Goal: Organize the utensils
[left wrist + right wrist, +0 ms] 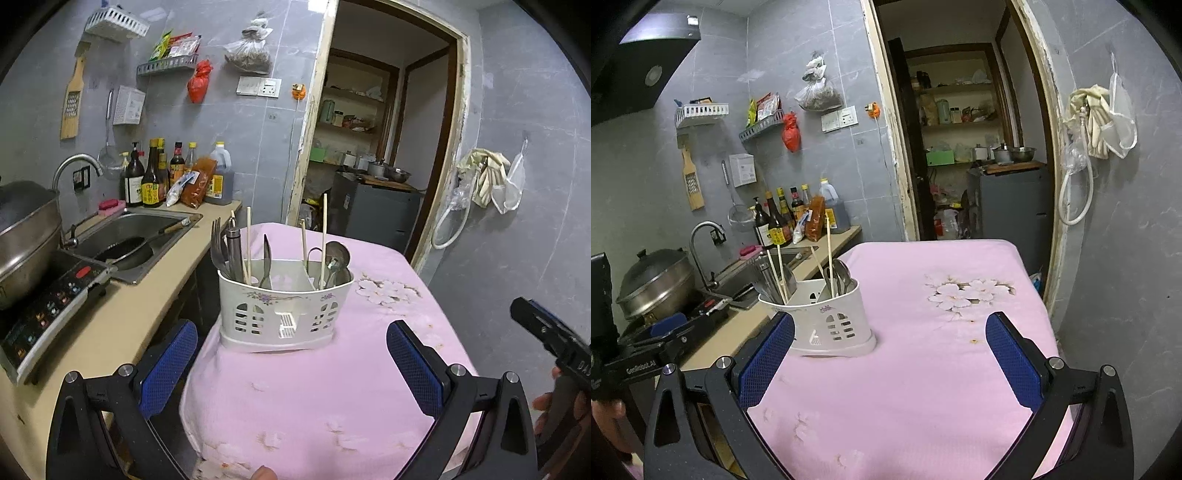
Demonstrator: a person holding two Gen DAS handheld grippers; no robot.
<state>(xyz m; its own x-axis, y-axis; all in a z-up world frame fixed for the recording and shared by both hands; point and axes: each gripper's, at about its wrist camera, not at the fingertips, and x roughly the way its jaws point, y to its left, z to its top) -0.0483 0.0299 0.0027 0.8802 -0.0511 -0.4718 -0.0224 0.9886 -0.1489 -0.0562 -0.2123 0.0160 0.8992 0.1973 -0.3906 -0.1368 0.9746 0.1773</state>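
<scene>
In the left wrist view, the left hand-held gripper [291, 363] hangs wide open and empty over the near part of the pink-covered surface [369, 369], pointing straight at a white plastic utensil holder [282, 312] that stands near the surface's left edge, toward its far side. The left compartment holds a fork [217, 243], a dark-handled tool and a chopstick [249, 243]; the right one holds a spoon [338, 254] and two more chopsticks, all upright or slightly leaning. The right hand-held gripper [546, 332] shows at the right border; its jaws cannot be judged here. In the right wrist view, the right hand-held gripper [890, 354] is likewise wide open and holds nothing, with the utensil holder [831, 321] just beyond its left pad and the flower print [960, 291] off to the right. The metal pieces look stiff, smooth and probably slippery, so a grip on the exposed handle well above the rim seems best; the chopsticks look light and thin and would likely twist unless pinched squarely. The holder itself seems light and could tip if a utensil drags on its wall.
</scene>
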